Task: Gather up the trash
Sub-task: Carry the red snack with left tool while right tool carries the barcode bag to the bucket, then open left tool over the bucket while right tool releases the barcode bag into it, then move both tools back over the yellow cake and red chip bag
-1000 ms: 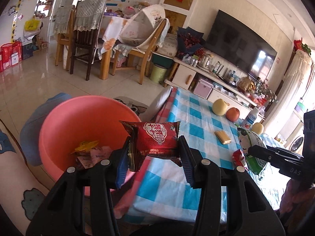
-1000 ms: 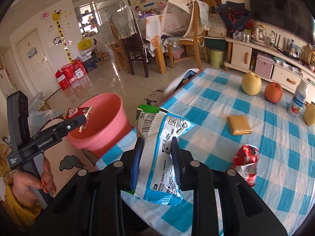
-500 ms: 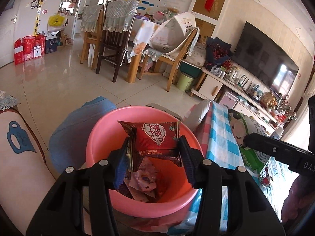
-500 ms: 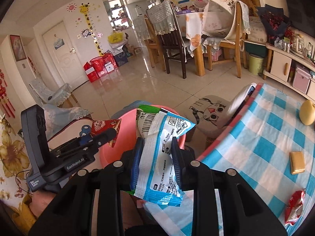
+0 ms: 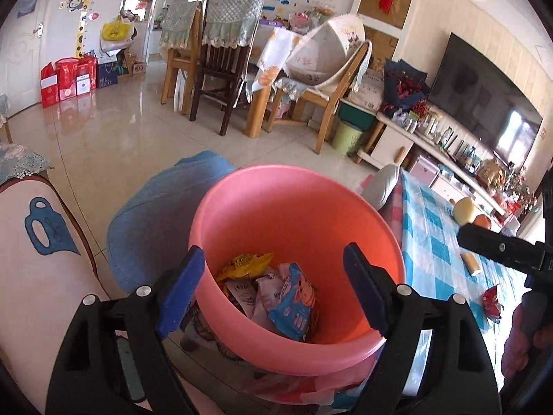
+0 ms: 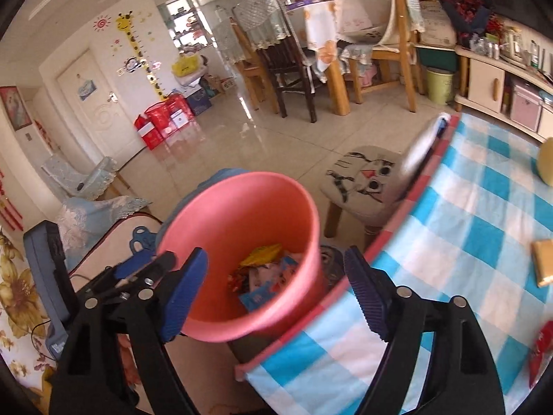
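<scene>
Fingers [image 5: 179, 290] of the left gripper [image 5: 273, 287] and right gripper [image 6: 276, 285] have just spread wide, nothing between them, over a pink bucket [image 5: 297, 207] left of the checked table [image 6: 484, 214]. Yellow, blue and pink wrappers [image 5: 276, 290] lie heaped at its bottom.

Left wrist camera sat close above the pink bucket [image 5: 297, 228], looking steeply down into its mouth, facing the dining chairs [image 5: 221, 69] beyond it. Right wrist camera sat slightly farther from the pink bucket [image 6: 242, 242], over the checked tablecloth [image 6: 466, 235] edge beside it, angled down across its rim. Both views shared the bucket, its wrappers [image 5: 276, 290], and the chairs behind it.
</scene>
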Demonstrator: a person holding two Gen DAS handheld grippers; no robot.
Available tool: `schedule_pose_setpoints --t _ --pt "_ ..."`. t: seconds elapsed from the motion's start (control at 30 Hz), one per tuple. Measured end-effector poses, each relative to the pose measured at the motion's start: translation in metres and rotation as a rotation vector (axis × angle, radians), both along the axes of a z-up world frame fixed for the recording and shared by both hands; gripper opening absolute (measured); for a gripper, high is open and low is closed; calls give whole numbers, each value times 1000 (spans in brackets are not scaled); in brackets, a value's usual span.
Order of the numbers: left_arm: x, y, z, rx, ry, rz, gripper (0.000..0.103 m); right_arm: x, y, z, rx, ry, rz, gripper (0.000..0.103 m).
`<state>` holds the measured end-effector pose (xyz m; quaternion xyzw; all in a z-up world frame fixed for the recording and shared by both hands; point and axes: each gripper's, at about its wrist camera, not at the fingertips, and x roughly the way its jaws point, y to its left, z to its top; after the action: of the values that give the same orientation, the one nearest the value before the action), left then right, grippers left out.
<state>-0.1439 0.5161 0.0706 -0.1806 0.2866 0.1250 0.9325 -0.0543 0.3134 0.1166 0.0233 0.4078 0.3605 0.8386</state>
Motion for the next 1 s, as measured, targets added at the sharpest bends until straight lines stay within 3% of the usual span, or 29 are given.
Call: schedule_pose_setpoints --t 0.1,0.33,0.57,0.77,1.0 --pt "-8 -3 3 11 -46 1 90 -4 -25 3 -23 -18 -50 91" --pt "-18 -31 24 38 -137 -73 93 -18 -70 9 -80 -99 -98 91" --pt "-16 -74 46 82 -139 -165 93 -38 -105 20 -146 -207 -111 92" --pt "-3 -121 57 162 -24 -198 96 -51 -147 39 -110 -277 -178 96" --pt "-1 -161 60 238 18 -253 96 -62 -198 59 -95 -386 -266 98"
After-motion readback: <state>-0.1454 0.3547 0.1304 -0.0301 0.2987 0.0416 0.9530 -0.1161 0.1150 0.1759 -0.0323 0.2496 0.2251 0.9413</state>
